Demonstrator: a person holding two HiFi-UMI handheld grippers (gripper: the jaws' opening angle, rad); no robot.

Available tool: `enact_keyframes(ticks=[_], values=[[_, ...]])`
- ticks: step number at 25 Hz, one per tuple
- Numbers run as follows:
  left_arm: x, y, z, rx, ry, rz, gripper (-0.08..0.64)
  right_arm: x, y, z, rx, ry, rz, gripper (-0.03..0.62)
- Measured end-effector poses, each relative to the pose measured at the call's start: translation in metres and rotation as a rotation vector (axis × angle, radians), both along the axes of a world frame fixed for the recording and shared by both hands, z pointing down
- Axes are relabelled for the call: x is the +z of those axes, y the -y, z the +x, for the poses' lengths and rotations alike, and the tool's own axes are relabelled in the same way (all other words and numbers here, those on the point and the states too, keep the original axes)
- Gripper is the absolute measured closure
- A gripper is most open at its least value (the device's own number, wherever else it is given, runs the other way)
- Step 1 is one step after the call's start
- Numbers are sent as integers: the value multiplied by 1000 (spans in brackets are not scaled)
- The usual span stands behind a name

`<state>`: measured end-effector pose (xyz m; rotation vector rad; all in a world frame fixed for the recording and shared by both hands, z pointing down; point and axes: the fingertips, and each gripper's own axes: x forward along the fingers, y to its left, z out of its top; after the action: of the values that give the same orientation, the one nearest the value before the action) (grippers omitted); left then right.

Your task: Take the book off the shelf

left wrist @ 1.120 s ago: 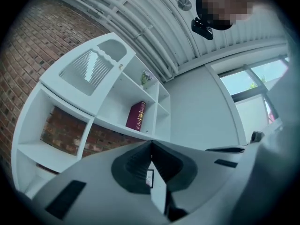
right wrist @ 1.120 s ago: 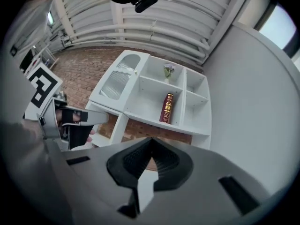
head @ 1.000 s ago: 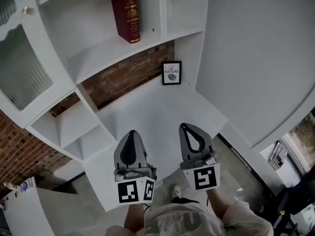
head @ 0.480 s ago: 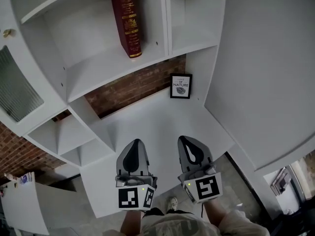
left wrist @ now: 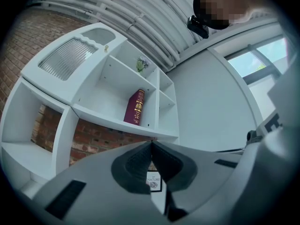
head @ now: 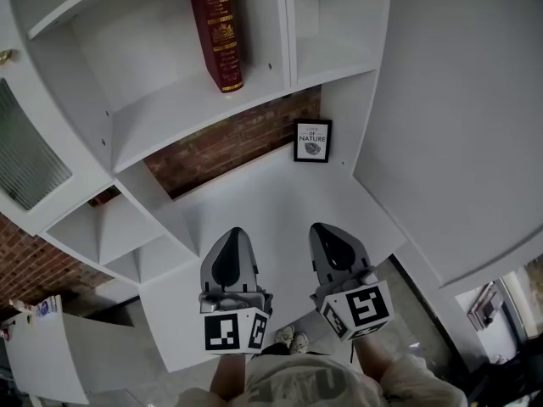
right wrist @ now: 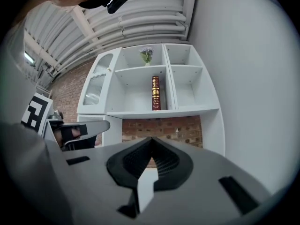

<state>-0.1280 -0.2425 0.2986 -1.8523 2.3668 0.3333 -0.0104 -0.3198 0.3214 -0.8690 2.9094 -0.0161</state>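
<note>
upright, the red book (head: 215, 30) stands in the shelf (head: 170, 108) compartment.

Both grippers are held out side by side in front of the person's torso (head: 297, 388), near each other but apart, with their tips pointing away from the body. The left gripper (head: 232, 236) has its jaws pressed together with nothing between them (its own view shows the ribbed pads meeting at the tip). Its left marker cube (head: 233, 331) sits square to the head camera. The right gripper (head: 325, 231) is likewise closed and empty, and its right marker cube (head: 358, 309) is rolled slightly askew.
</note>
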Motion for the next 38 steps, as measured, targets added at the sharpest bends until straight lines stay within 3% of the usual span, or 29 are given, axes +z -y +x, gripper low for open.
enact_keyframes(ticks=[9, 15, 21, 22, 25, 28, 32, 38], values=[[-1, 6, -11, 13, 8, 16, 548, -2, 5, -9, -2, 34, -53, 577], [-11, 10, -18, 32, 25, 48, 548, -41, 14, -24, -8, 93, 34, 577], [-6, 14, -25, 52, 24, 42, 548, -137, 24, -51, -23, 186, 241, 572], [-4, 14, -27, 50, 20, 37, 548, -155, 26, -58, -32, 205, 268, 540], [2, 14, -32, 48, 7, 30, 548, -202, 35, -81, -50, 255, 329, 354], [9, 15, -39, 34, 6, 11, 548, -233, 55, -112, -30, 258, 375, 312], [20, 14, -49, 21, -31, 3, 548, -252, 86, -161, -74, 240, 292, 240], [25, 12, -66, -6, -68, 9, 548, -258, 146, -227, -86, 115, 139, 235]])
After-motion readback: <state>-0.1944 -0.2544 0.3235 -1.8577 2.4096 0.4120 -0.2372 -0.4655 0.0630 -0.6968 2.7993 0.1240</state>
